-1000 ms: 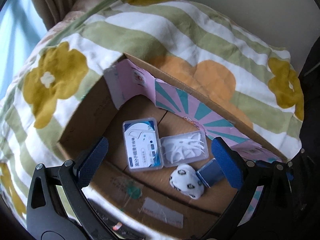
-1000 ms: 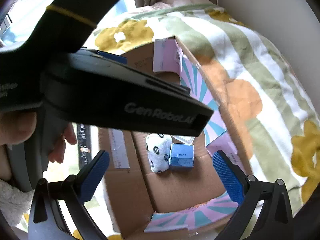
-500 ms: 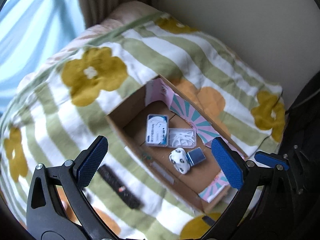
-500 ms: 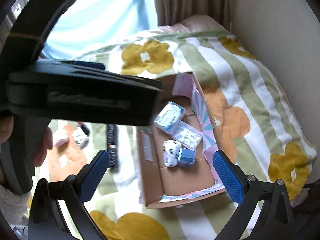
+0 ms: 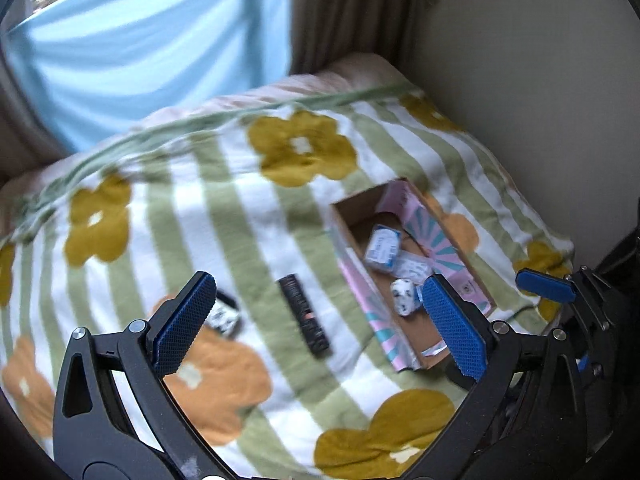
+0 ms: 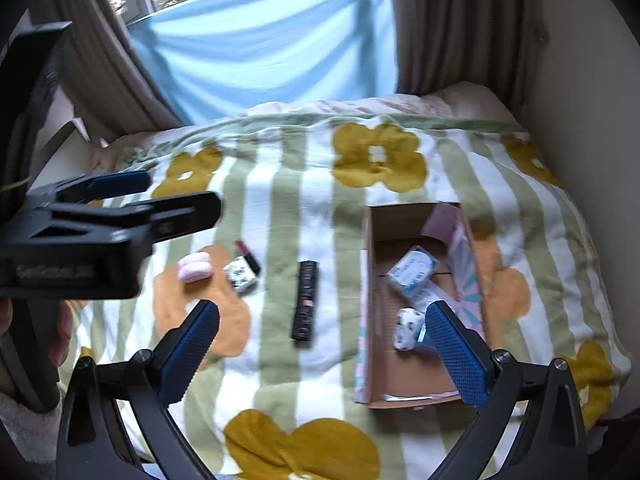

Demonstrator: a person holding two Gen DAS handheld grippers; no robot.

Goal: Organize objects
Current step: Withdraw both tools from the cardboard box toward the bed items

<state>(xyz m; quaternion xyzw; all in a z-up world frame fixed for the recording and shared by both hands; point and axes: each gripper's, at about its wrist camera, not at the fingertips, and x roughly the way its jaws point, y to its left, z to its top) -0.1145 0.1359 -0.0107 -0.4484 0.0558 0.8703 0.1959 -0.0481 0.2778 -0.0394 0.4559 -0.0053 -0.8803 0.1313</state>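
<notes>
An open cardboard box (image 6: pixel 370 292) (image 5: pixel 344 224) lies on the flowered blanket at the right. It holds a floss-pick case (image 6: pixel 412 270) (image 5: pixel 382 246), a white spotted pouch (image 6: pixel 408 322) (image 5: pixel 404 296) and a small blue box, mostly hidden behind a finger. On the blanket lie a long black bar (image 6: pixel 305 304) (image 5: pixel 306 318), a small patterned box (image 6: pixel 240 276) (image 5: pixel 224 316), a lipstick (image 6: pixel 248 256) and a pink case (image 6: pixel 194 266). My left gripper (image 5: pixel 320 326) and right gripper (image 6: pixel 324 352) both hang open and empty, high above the bed.
A striped flower blanket (image 6: pixel 280 208) covers the bed. A blue curtain (image 6: pixel 260 52) and brown drapes (image 6: pixel 452 24) hang behind it. The wall (image 5: pixel 540 80) runs along the right edge. The left gripper's body (image 6: pixel 92 236) and a hand fill the right view's left side.
Both grippers have pulled up and back from the box. The whole bed and the loose items left of the box have come into view. The jaws stay open.
</notes>
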